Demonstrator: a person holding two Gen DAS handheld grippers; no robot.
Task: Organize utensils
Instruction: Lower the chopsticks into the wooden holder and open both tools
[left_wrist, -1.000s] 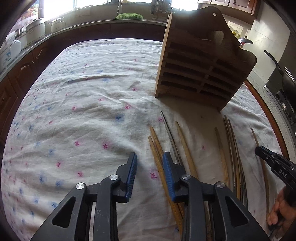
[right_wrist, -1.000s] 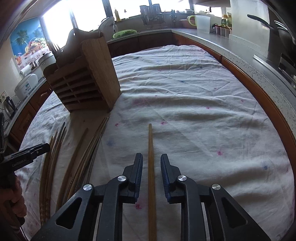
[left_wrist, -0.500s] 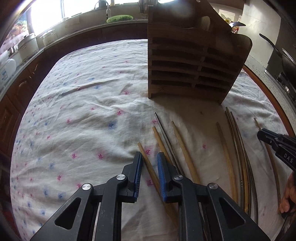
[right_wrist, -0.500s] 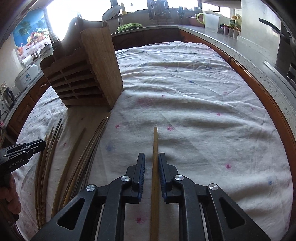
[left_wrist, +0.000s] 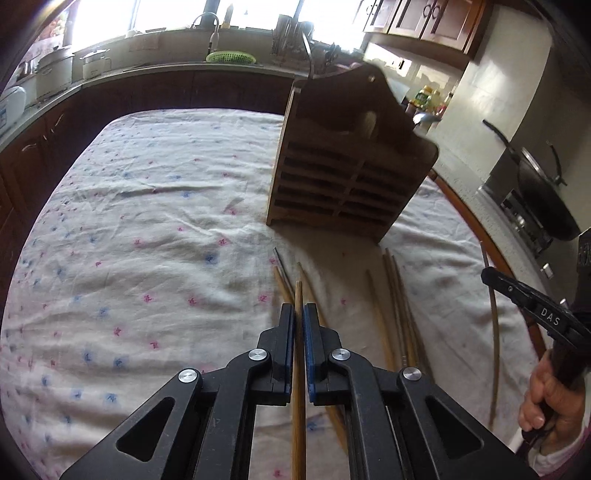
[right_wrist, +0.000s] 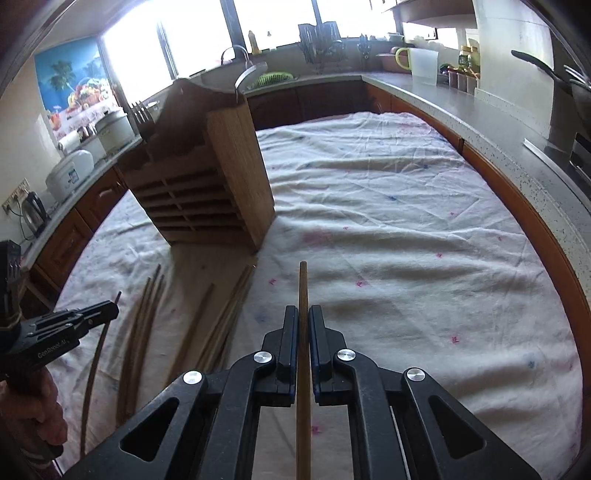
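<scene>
Wooden chopsticks (left_wrist: 380, 325) beside slatted holder (left_wrist: 347, 177)

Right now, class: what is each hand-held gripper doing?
Left hand-held gripper: shut on a wooden chopstick.
Right hand-held gripper: shut on another wooden chopstick.

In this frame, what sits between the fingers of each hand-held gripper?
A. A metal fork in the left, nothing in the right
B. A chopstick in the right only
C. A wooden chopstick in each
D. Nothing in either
C: the left hand-held gripper is shut on a light wooden chopstick, and the right hand-held gripper is shut on another brown wooden chopstick.
</scene>
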